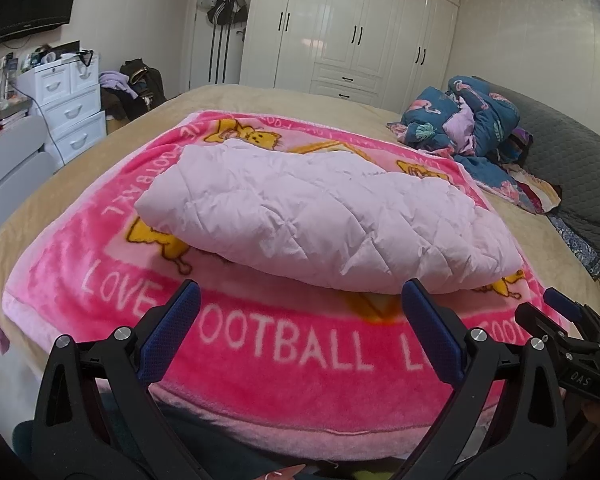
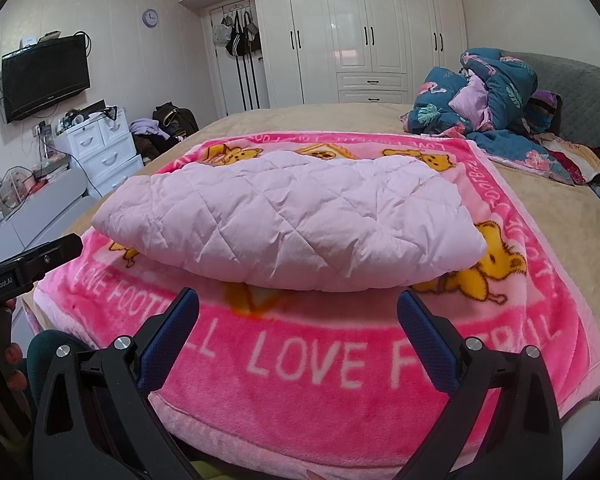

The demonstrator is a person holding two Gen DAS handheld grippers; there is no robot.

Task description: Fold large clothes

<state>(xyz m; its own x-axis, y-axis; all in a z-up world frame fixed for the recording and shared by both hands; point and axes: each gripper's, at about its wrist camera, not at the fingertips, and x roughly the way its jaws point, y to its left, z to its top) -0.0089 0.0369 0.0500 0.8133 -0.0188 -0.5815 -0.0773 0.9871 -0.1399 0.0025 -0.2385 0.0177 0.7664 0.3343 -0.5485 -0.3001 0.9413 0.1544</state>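
Observation:
A pale pink quilted garment [image 1: 320,216] [image 2: 292,224] lies folded into a thick bundle on a bright pink "LOVE FOOTBALL" blanket [image 1: 284,348] [image 2: 324,360] spread over the bed. My left gripper [image 1: 300,300] hovers open just short of the bundle's near edge, nothing between its blue pads. My right gripper [image 2: 298,308] is likewise open and empty in front of the bundle. In the left wrist view the right gripper [image 1: 568,320] shows at the right edge; in the right wrist view the left gripper's body [image 2: 28,264] shows at the left edge.
A crumpled blue flamingo-print quilt [image 1: 464,120] [image 2: 492,100] lies at the bed's far right by a grey headboard [image 1: 572,168]. White drawers [image 1: 68,104] and a wall television [image 2: 44,76] stand left; white wardrobes [image 2: 360,32] line the back wall.

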